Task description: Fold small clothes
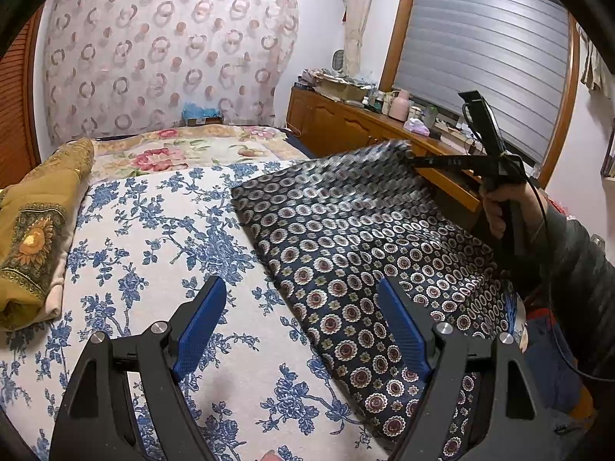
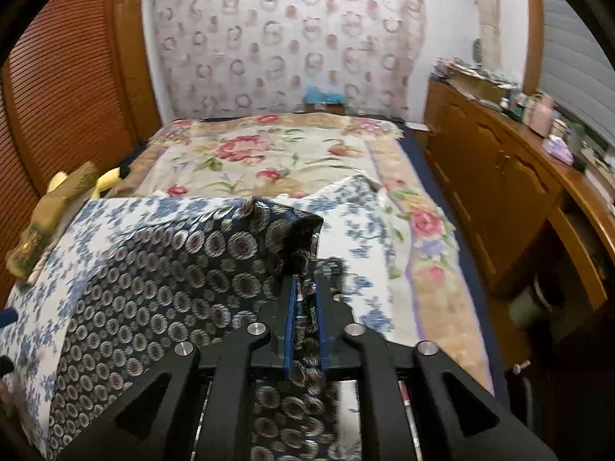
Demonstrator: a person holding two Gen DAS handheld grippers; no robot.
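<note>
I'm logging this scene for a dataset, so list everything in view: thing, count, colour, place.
patterned cloth: one, dark navy with round motifs, on the bed's right side, one corner lifted
blue-flowered sheet: one, white and blue, under the cloth
floral blanket: one, cream with pink flowers, far end of bed
folded textile: one, mustard, bed's left edge
cabinet: one, brown wood, right of bed, cluttered top
left tool: open, empty, above the sheet
right tool: shut on the cloth's corner
</note>
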